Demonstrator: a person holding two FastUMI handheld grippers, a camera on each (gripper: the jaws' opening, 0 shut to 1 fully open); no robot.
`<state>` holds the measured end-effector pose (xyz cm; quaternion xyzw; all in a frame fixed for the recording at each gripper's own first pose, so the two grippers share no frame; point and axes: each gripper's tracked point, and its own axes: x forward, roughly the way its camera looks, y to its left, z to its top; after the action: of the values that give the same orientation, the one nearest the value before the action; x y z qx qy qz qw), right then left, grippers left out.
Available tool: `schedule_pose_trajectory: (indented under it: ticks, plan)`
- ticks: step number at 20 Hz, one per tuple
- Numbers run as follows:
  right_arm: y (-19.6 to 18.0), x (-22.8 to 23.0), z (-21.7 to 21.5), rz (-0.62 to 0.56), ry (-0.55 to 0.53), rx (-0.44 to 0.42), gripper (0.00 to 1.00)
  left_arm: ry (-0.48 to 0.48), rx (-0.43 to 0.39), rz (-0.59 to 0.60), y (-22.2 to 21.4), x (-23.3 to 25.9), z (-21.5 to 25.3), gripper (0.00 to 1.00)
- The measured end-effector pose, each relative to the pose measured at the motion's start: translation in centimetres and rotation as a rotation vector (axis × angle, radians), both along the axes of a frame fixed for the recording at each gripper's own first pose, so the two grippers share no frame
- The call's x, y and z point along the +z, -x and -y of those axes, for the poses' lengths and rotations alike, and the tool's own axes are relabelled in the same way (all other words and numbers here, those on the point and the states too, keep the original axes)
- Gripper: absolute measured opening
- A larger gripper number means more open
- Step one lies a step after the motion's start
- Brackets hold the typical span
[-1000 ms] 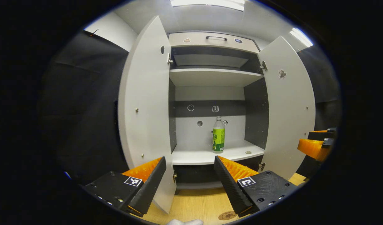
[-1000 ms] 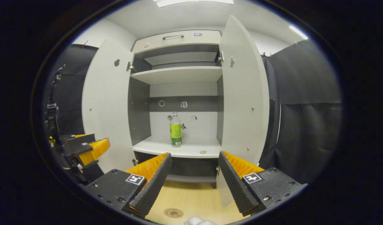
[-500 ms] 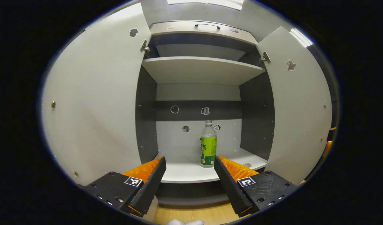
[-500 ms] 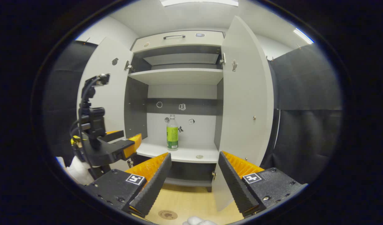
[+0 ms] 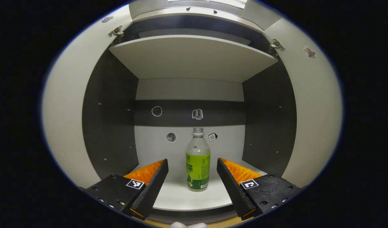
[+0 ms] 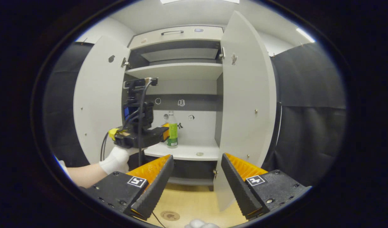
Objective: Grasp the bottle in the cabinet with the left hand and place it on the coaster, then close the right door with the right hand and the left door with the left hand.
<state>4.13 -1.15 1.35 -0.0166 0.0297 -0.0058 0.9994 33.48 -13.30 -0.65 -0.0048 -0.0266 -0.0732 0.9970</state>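
A clear bottle (image 5: 197,161) with a green label stands upright on the cabinet's lower shelf (image 5: 178,199). My left gripper (image 5: 191,162) is open, its fingers either side of the bottle and apart from it. In the right gripper view the left gripper (image 6: 164,134), held by a gloved hand (image 6: 116,160), reaches into the cabinet beside the bottle (image 6: 172,133). My right gripper (image 6: 197,156) hangs open and empty in front of the cabinet. A round coaster (image 6: 170,216) lies on the wooden surface below. The left door (image 6: 97,104) and right door (image 6: 244,104) stand open.
An upper shelf (image 5: 190,57) runs above the bottle. A small round disc (image 6: 199,154) lies on the lower shelf to the bottle's right. Dark side walls (image 5: 270,126) close in the compartment. Black cloth (image 6: 311,126) hangs right of the cabinet.
My left gripper has moved forward between the doors into the cabinet, up to the bottle. The right gripper has stayed nearly in place.
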Motion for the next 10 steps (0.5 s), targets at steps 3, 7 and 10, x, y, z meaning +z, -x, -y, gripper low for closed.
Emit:
schedule_pose_trajectory:
  ticks: [3, 7, 10]
  plan:
    - [-0.1, -0.2, 0.0, -0.008, -0.002, 0.004, 0.95, -0.003, 0.017, -0.013, -2.7, -0.9, 0.9, 0.94]
    - [-0.3, -0.3, 0.4, -0.015, 0.003, 0.006, 0.95, -0.008, 0.055, -0.053, -5.6, -2.8, 0.8, 0.96]
    - [-0.7, -0.7, 0.8, -0.026, 0.01, 0.003, 0.99, -0.016, 0.059, -0.069, -7.3, -3.8, 1.0, 0.96]
